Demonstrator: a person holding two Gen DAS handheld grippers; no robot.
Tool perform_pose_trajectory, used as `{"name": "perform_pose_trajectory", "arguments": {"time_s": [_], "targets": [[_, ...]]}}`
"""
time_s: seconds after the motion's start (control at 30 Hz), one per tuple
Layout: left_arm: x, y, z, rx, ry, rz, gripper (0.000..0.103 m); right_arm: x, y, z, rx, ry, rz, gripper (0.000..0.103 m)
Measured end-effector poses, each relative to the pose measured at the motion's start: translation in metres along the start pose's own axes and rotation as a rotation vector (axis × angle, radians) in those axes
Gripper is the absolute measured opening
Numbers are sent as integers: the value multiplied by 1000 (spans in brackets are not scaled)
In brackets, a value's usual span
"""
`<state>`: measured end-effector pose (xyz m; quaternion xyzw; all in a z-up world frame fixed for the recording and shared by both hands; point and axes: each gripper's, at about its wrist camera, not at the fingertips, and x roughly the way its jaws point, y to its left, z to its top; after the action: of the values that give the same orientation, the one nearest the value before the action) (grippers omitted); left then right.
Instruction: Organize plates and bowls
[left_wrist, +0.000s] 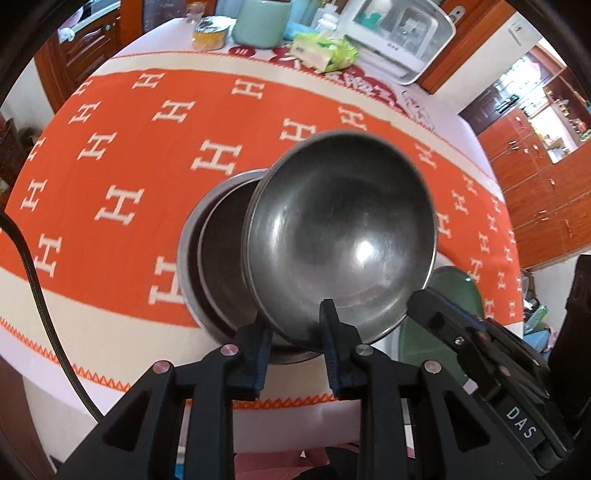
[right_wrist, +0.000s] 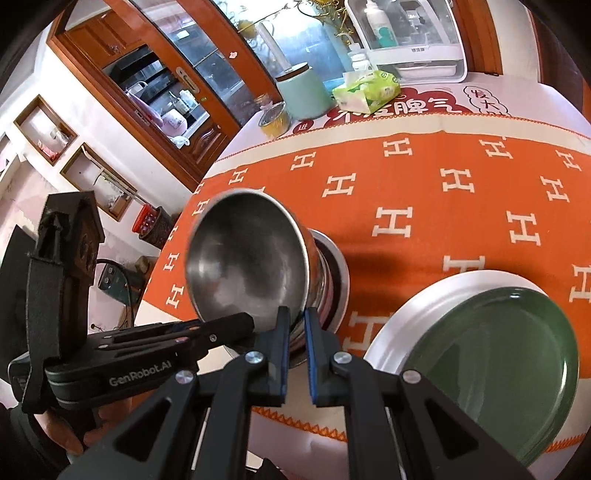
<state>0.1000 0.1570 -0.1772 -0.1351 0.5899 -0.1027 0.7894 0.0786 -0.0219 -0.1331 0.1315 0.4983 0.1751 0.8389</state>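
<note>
Holding a tilted stainless-steel bowl (left_wrist: 340, 236) by its near rim, we clamp right gripper (right_wrist: 297, 332) jaws together on it; left gripper (left_wrist: 295, 332) jaws straddle the rim, grip unclear, w/ stacked steel bowls (left_wrist: 218, 254) directly below for nesting.

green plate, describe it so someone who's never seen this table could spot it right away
Start at the orange tablecloth with white H marks. Near its front edge, right of the stacked steel bowls, lies a larger white plate. The green plate rests on that plate: dark, glossy, and the only green dish among steel and white ones.
</note>
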Motion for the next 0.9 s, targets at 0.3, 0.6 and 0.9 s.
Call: {"name": "perform_pose_trajectory", "arguments": {"time_s": [0.3,0.6,0.9], "targets": [[-5,14,-5,-43,-20,41,27,7,7,-7,-35,24,44,1],[-19,10,-12,-47,-81,44,30,5,3,-8,-46,37,78,1],[-47,-14,-27,-22,-214,65,39,-12,-11,-10,-25,38,104,1]]}}
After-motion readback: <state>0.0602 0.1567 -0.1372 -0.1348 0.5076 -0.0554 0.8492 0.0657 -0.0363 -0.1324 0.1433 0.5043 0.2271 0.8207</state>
